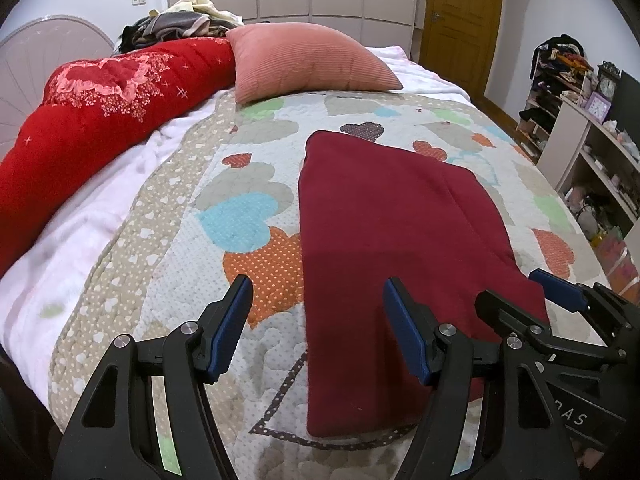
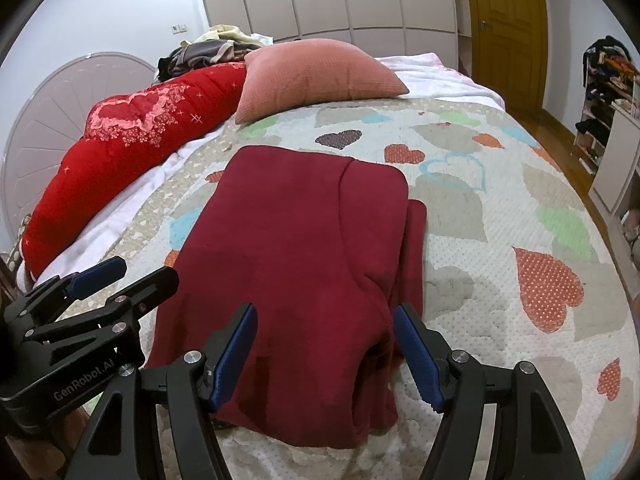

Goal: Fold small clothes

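A dark red garment [image 1: 392,240] lies folded into a long rectangle on the heart-patterned quilt [image 1: 224,216]. It also shows in the right wrist view [image 2: 296,264], with a folded layer along its right side. My left gripper [image 1: 318,328] is open and empty, just above the garment's near left edge. My right gripper [image 2: 324,356] is open and empty, above the garment's near end. The right gripper also shows at the right of the left wrist view [image 1: 520,292]. The left gripper also shows at the left of the right wrist view [image 2: 124,272].
A pink cushion [image 1: 304,60] and a long red bolster [image 1: 92,120] lie at the far side of the bed. A pile of clothes [image 1: 184,20] sits behind them. Shelves [image 1: 592,152] stand to the right. A wardrobe and a wooden door [image 1: 464,16] are at the back.
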